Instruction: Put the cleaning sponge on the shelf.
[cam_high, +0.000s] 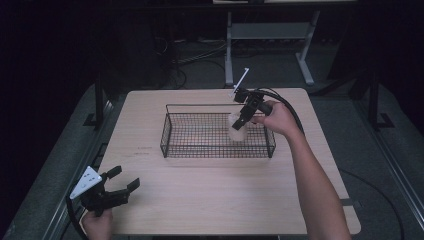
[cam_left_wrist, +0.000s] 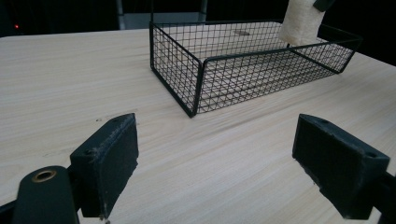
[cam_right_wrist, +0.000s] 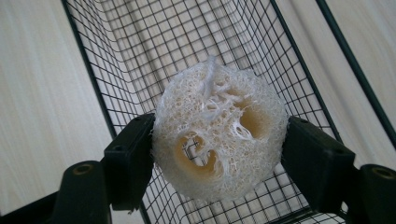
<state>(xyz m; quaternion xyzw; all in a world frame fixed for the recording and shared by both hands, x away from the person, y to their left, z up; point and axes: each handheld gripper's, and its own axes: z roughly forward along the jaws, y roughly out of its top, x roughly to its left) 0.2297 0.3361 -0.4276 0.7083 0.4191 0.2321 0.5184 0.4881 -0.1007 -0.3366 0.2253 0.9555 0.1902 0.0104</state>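
A pale, fibrous loofah sponge (cam_right_wrist: 219, 133) with hollow channels sits squeezed between the jaws of my right gripper (cam_right_wrist: 219, 149). In the high view that right gripper (cam_high: 241, 120) holds the loofah (cam_high: 237, 131) over the right part of a black wire basket (cam_high: 172, 140) on the wooden table. The left gripper view has the loofah (cam_left_wrist: 301, 23) hanging above the basket's far end (cam_left_wrist: 196, 84). My left gripper (cam_high: 120, 184) is open near the table's front left corner, its pads (cam_left_wrist: 109, 161) wide apart over bare wood.
The basket stands in the middle of the light wooden table (cam_high: 215, 200). Beyond the far edge, a white metal stand (cam_high: 265, 35) and cables lie on a dark floor. A cable (cam_high: 285, 102) trails from the right gripper.
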